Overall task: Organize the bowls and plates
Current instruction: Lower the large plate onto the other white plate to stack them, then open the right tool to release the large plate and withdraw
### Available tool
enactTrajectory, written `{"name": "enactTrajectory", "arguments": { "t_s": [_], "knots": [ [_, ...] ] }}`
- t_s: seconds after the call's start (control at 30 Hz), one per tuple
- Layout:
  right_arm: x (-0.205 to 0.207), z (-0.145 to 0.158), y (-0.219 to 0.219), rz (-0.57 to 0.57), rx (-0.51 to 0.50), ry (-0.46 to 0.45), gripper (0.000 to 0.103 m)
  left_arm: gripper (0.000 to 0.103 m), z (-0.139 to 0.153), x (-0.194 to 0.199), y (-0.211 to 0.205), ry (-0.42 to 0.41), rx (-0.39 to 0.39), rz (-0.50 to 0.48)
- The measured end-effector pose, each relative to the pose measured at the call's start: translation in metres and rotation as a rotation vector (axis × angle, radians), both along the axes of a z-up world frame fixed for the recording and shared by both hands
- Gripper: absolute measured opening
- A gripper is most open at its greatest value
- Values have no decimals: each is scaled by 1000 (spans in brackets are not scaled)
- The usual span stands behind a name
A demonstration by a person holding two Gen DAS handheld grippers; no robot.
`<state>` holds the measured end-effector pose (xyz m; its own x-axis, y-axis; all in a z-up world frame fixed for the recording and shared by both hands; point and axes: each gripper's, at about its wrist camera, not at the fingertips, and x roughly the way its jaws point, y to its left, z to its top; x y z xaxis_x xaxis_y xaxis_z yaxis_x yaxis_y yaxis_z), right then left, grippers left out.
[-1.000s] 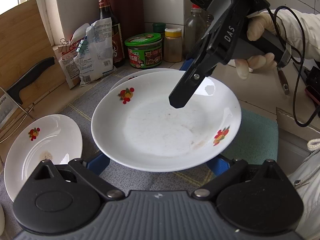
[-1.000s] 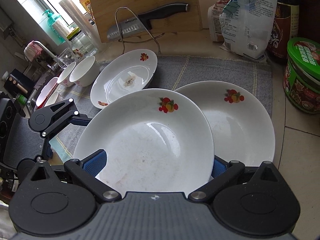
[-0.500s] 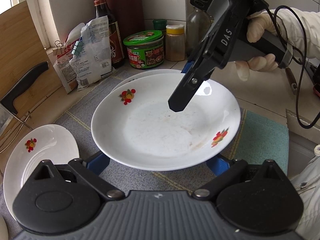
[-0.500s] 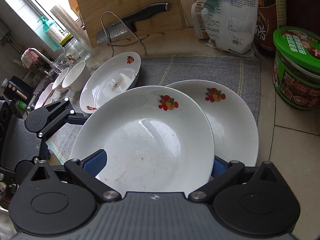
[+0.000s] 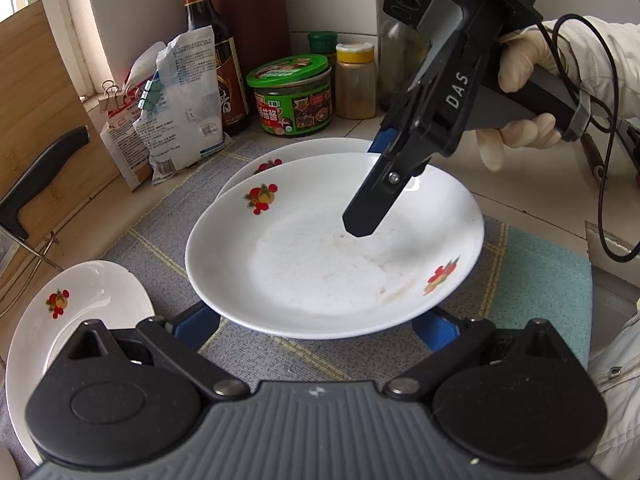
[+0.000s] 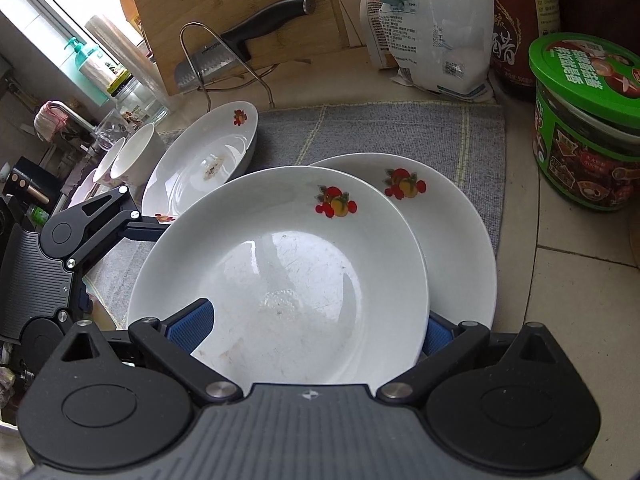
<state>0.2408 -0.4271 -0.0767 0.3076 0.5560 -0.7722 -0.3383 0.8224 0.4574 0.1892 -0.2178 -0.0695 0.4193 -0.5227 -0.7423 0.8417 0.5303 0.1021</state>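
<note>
A white plate [image 5: 320, 272] with fruit prints hangs just above the grey mat [image 5: 168, 224], its bowl empty apart from faint brownish smears. The left tongs [image 5: 316, 320] are released, with both blue pads spread wide under the near rim. The right tongs [image 6: 314, 324], held in a gloved hand [image 5: 520, 76], straddle the opposite rim, one finger over the inside and the other outside it. The fingers stand wide apart; I cannot tell whether they pinch.

A second plate [image 5: 312, 148] lies on the mat, partly beneath the raised one, and what shows of it is empty. A third plate [image 6: 208, 160] sits at the mat's edge with a small dried stain in its centre. Beyond that edge stand white bowls [image 6: 136, 152], their insides hidden.

Off the mat's far side, on the bench [image 5: 500, 192], are a green-lidded tub [image 5: 290, 96], a dark sauce bottle [image 5: 208, 40], a yellow-capped jar [image 5: 355, 80] of brownish powder and clipped bags [image 5: 184, 104]. A knife [image 6: 256, 28] rests against a wooden board [image 6: 240, 0].
</note>
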Motion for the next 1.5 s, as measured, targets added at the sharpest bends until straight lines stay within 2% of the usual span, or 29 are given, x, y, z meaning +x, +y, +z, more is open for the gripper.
{"name": "enactTrajectory", "arguments": {
  "t_s": [0.6,1.5],
  "knots": [
    [-8,3,-6,-11,-13,-7,103,101,-5,8,-5,-17,40,-27],
    [-25,14,-9,-51,-45,-21,103,101,-5,7,-6,-44,48,-51]
  ]
}}
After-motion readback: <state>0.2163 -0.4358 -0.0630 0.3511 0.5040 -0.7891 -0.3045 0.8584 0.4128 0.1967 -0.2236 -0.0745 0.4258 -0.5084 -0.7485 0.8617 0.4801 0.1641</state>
